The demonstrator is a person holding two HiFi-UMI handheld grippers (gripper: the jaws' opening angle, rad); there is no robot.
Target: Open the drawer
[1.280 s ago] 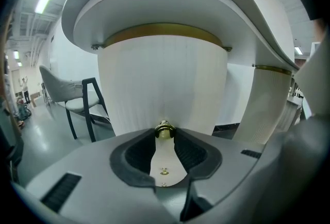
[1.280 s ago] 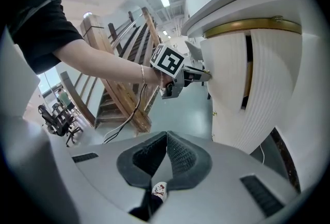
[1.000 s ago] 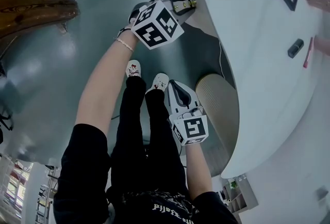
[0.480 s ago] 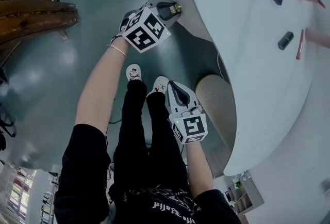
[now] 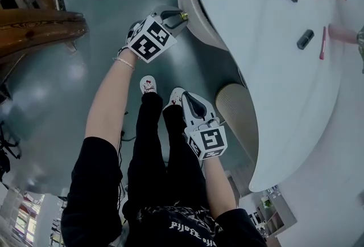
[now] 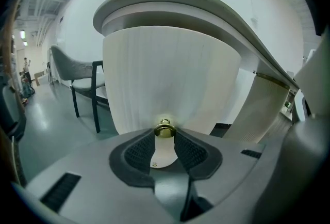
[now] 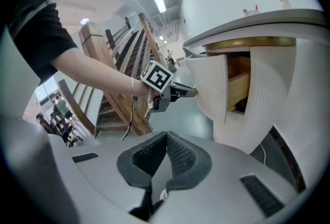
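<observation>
Left hand-held gripper [image 5: 177,14] pinches brass knob [image 6: 164,129], right hand-held gripper [image 7: 166,138] closed empty; drawer interior [image 7: 238,83], apparently wood, mostly hidden.

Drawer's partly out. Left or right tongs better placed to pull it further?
Left. The left tongs grip the brass knob on the drawer front, which stands partly out of the desk. The right tongs are shut on nothing, low by the person's legs, away from that knob.
</observation>
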